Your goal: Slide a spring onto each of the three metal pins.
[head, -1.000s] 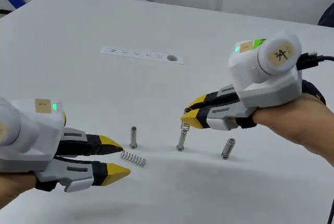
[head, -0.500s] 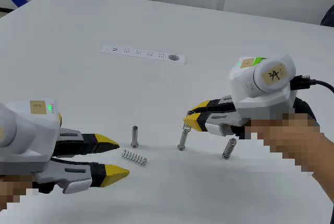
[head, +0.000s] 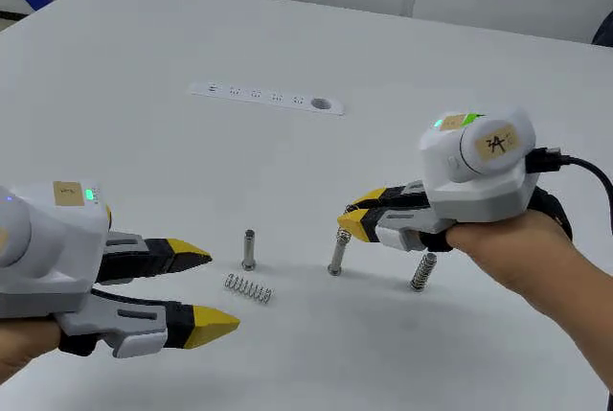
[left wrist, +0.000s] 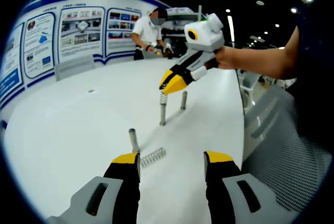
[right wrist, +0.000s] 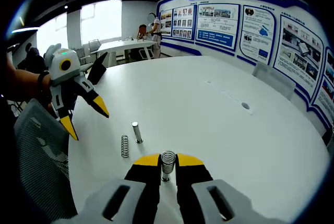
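The right gripper [head: 351, 223] is pinching the held spring [head: 342, 236], its yellow-tipped jaws pressed close against the coil. The held spring is sitting over the top end of the middle pin [head: 334, 260]. This pin is standing upright on the white table [head: 144, 66], directly beneath the jaw tips. In the right gripper view, the coil [right wrist: 168, 157] is showing end-on between the two tips.

Back under the right gripper's body, near the hand holding it, the sleeved pin [head: 420, 271] is standing with a spring already wrapped around its shaft.

The left gripper [head: 213, 286] is hovering above the table with its jaws spread wide, gripping nothing. In the left gripper view, the loose spring [left wrist: 153, 156] is lying flat on the table just ahead of the tips, in the gap between them. The bare pin [left wrist: 134, 140] is standing upright just beyond that loose spring, with no coil on it.

Well beyond both grippers, a socket strip [head: 268, 98] is lying flush in the tabletop.
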Tool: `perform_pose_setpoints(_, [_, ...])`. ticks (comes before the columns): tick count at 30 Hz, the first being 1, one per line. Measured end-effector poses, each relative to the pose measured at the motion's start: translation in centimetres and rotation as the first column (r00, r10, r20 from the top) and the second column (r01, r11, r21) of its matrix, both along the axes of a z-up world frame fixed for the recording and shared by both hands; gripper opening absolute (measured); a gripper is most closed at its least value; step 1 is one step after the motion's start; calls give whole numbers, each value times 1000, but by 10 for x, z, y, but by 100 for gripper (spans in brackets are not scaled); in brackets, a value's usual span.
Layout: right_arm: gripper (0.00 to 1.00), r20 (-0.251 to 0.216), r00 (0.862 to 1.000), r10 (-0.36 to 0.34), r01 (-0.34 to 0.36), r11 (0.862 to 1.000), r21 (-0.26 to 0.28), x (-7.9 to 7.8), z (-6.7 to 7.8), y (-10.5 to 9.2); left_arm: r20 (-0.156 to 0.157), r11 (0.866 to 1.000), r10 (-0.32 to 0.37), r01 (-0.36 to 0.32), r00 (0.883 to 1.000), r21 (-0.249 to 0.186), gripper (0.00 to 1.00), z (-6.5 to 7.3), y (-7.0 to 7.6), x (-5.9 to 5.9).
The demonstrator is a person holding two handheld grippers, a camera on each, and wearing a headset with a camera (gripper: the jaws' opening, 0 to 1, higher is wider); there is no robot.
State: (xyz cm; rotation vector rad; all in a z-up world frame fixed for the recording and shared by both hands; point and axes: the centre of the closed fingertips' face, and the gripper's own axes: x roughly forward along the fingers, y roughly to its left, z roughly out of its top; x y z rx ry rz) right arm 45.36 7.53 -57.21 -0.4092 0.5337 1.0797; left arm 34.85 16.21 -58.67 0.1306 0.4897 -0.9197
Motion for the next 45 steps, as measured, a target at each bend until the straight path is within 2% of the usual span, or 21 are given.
perform_pose_setpoints(7, [12,-10,1000,-8,8,1000,3,1,-6,-1,-4,1000,13,-13,1000,-4,54,1,3,1])
perform_pose_setpoints(17, [12,-28,999,-19,19,1000,-6,2,-24,-1,-9,1000,13,-13,1000,-3,54,0,3,2])
perform_pose_setpoints(27, [12,-22,1000,-20,19,998,-54,2,-41,0,-18,1000,9,-9,1000,6,54,-3,2,0])
perform_pose_setpoints(35, [12,-37,999,-25,21,996,-91,0,-54,-1,-27,1000,3,-3,1000,7,53,-7,0,-2])
perform_pose_setpoints(41, [12,-49,998,-31,26,995,-100,-1,-57,-4,-27,1000,2,-2,1000,8,53,-7,0,-2])
perform_pose_setpoints(45, [13,-36,999,-25,20,991,-133,-4,-59,-8,-27,1000,-1,1,1000,9,52,-7,-1,-2])
